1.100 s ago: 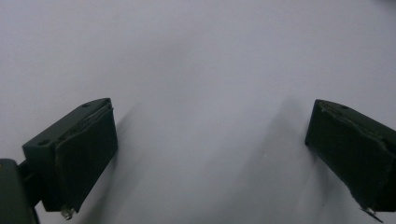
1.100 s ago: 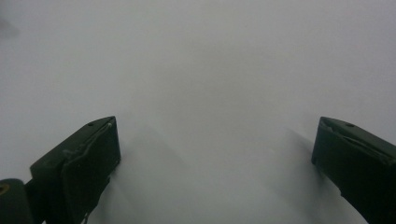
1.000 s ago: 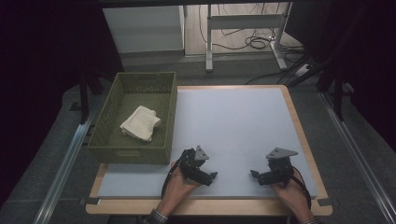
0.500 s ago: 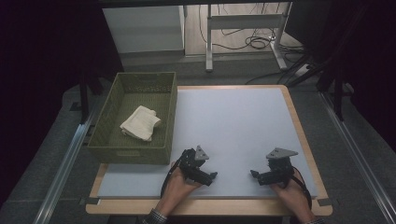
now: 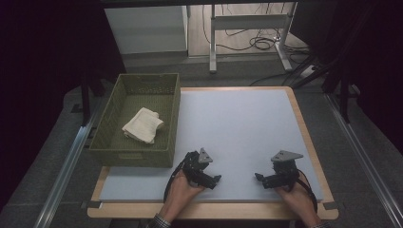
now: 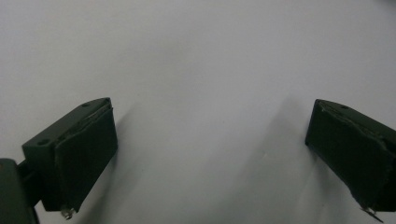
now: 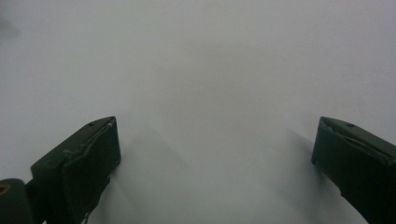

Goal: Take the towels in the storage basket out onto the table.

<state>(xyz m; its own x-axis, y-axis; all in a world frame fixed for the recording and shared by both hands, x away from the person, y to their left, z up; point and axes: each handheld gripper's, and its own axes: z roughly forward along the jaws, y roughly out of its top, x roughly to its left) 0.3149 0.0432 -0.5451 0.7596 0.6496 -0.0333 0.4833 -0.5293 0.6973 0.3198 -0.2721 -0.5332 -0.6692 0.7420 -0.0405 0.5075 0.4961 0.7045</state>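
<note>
Both grippers, L [image 5: 216,179] & R [image 5: 258,176], jaws spread wide, empty, resting on mat [image 5: 237,123] near basket [image 5: 138,156].

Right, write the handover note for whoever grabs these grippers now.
Left gripper: open, holding nothing, low over the pale mat near the front edge.
Right gripper: open, holding nothing, also low over the mat at the front right.
Folded cloth: lying in the green basket at the table's left side, apart from both grippers.
Done: nothing in hand, nothing out on the mat.
Left: probably reach into the basket for the cloth; the left gripper is nearer.
</note>
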